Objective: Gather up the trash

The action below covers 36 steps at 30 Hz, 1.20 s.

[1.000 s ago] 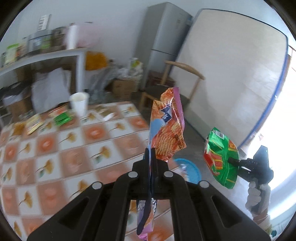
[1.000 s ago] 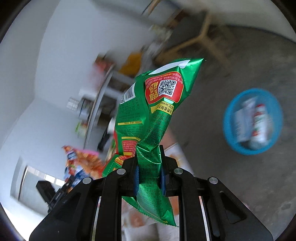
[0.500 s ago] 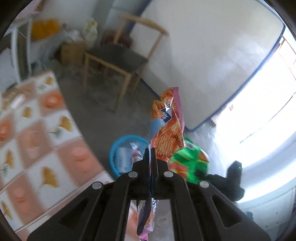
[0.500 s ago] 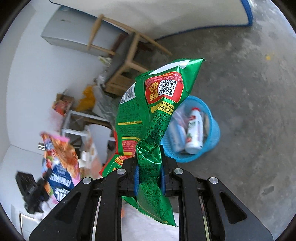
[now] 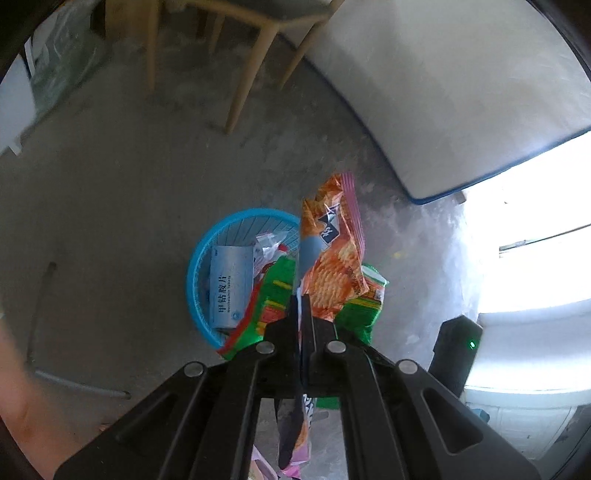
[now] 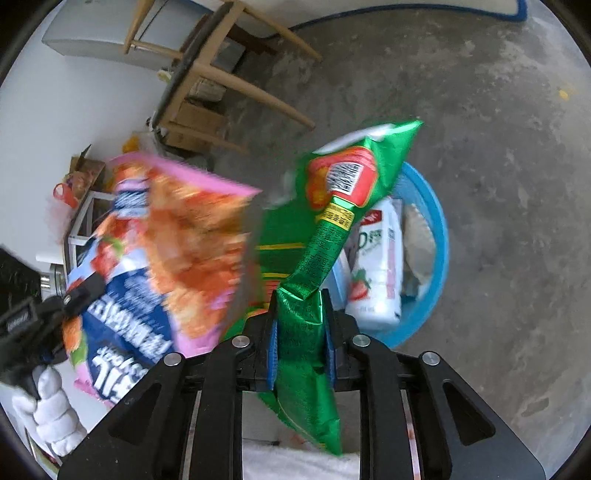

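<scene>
The left gripper [image 5: 301,325] clamps an orange snack bag [image 5: 332,254]. The right gripper's [image 6: 301,332] jaws are opening around a green bag [image 6: 332,229] over the blue basket [image 6: 439,236]

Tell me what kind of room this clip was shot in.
Probably a lived-in home room, perhaps a kitchen or storage corner: bare grey concrete floor, a light wooden chair, a grey refrigerator against the white wall, and a round blue plastic waste basket on the floor, already holding packaging.

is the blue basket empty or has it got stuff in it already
Not empty: the blue basket already holds a white bottle and a pale blue box.
</scene>
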Motion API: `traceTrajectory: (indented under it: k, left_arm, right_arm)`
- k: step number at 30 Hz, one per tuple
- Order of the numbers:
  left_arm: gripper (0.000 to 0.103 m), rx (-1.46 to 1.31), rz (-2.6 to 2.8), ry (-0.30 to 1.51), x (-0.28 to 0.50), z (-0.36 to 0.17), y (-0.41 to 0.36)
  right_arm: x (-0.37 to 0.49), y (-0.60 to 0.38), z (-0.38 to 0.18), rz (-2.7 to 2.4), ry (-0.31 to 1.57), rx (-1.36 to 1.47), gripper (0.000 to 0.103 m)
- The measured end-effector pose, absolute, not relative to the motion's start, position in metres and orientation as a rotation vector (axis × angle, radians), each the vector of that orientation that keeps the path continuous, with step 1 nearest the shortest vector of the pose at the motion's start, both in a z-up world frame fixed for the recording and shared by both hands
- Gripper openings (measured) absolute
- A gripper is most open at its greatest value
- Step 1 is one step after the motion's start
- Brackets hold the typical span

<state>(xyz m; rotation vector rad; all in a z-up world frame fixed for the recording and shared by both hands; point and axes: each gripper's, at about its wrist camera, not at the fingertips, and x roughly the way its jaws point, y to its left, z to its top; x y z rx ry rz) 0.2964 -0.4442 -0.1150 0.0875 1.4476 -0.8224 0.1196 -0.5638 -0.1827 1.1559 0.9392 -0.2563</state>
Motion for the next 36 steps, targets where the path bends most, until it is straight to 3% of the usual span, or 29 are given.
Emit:
traceTrajectory:
  k: [1, 2, 3, 4, 10, 13, 14, 19, 27, 31, 33, 35, 36]
  left_arm:
    - [0.001, 0.097, -0.812, 1.464, 0.301, -0.125, -0.450]
    - [0.006, 0.115, -0.792, 1.491, 0.306, -0.140, -0.458]
    - [0.011, 0.128, -0.776, 1.514, 0.308, -0.150, -0.461]
    - [0.022, 0.141, -0.750, 1.552, 0.314, -0.167, -0.466]
    - [0.024, 0.152, -0.675, 1.624, 0.323, -0.203, -0.470]
    - [0.033, 0.162, -0.688, 1.601, 0.322, -0.193, -0.466]
    - [0.039, 0.159, -0.693, 1.578, 0.321, -0.185, -0.464]
    - [0.047, 0.137, -0.706, 1.451, 0.317, -0.142, -0.449]
    - [0.048, 0.121, -0.814, 1.269, 0.285, -0.056, -0.416]
    - [0.048, 0.098, -0.876, 1.048, 0.240, 0.019, -0.363]
    - [0.055, 0.055, -0.861, 0.883, 0.211, 0.063, -0.320]
    - [0.082, 0.017, -0.836, 0.745, 0.182, 0.098, -0.278]
    - [0.087, 0.006, -0.803, 0.675, 0.163, 0.114, -0.254]
  right_arm:
    - [0.123, -0.565, -0.190, -0.259, 0.941, 1.155, 0.037]
    - [0.124, -0.567, -0.201, -0.278, 0.946, 1.155, 0.056]
    - [0.125, -0.569, -0.209, -0.302, 0.950, 1.154, 0.061]
    - [0.123, -0.572, -0.220, -0.337, 0.962, 1.152, 0.062]
    - [0.102, -0.578, -0.230, -0.393, 0.948, 1.202, 0.063]
    - [0.087, -0.585, -0.214, -0.443, 0.916, 1.173, 0.065]
    - [0.082, -0.587, -0.212, -0.457, 0.902, 1.171, 0.066]
    - [0.060, -0.600, -0.195, -0.518, 0.841, 1.165, 0.068]
    - [0.037, -0.579, -0.126, -0.524, 0.738, 1.022, 0.068]
    - [0.021, -0.541, -0.051, -0.516, 0.668, 0.780, 0.071]
    - [0.005, -0.507, -0.001, -0.500, 0.601, 0.630, 0.081]
    - [-0.009, -0.478, 0.035, -0.507, 0.533, 0.510, 0.096]
    - [-0.018, -0.460, 0.053, -0.513, 0.492, 0.451, 0.096]
